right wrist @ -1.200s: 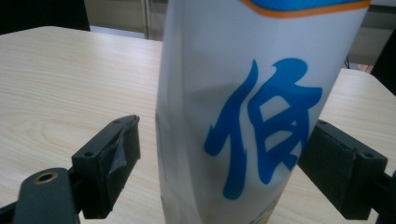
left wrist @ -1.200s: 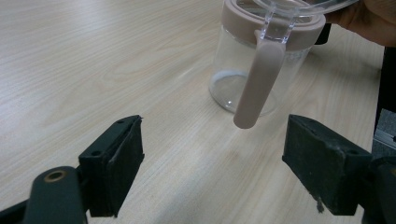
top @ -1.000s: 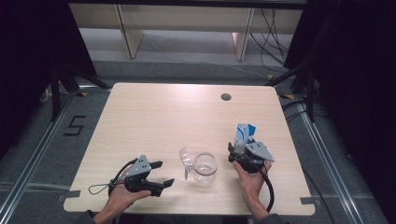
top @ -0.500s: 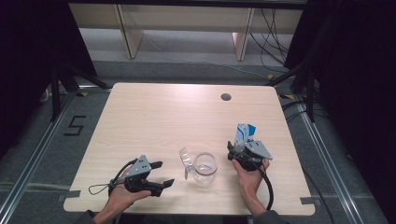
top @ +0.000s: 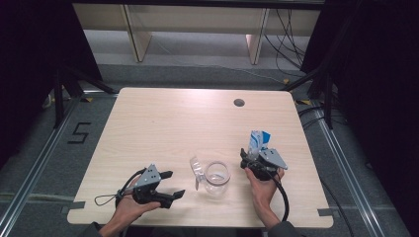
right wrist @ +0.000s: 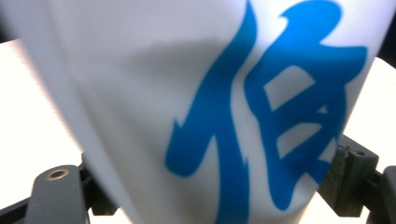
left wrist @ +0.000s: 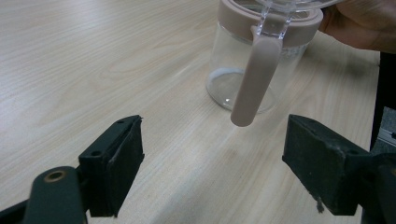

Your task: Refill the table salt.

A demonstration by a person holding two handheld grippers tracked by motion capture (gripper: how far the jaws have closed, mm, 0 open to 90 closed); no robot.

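Left gripper (top: 168, 184) near the table's (top: 173, 118) front edge, jaws spread wide, aimed at the jug's (top: 216, 176) pinkish handle (left wrist: 254, 79). Jug upright at front centre. Right gripper (top: 251, 159) just beside it, clamped on a white-and-blue carton (top: 259, 141).

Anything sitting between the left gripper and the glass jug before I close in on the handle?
Nothing: in the left gripper view, bare table lies between the open left gripper and the jug; its handle faces the gap.

High cam overhead, facing fwd/down; left cam close on jug (left wrist: 261, 60), shared w/ high.
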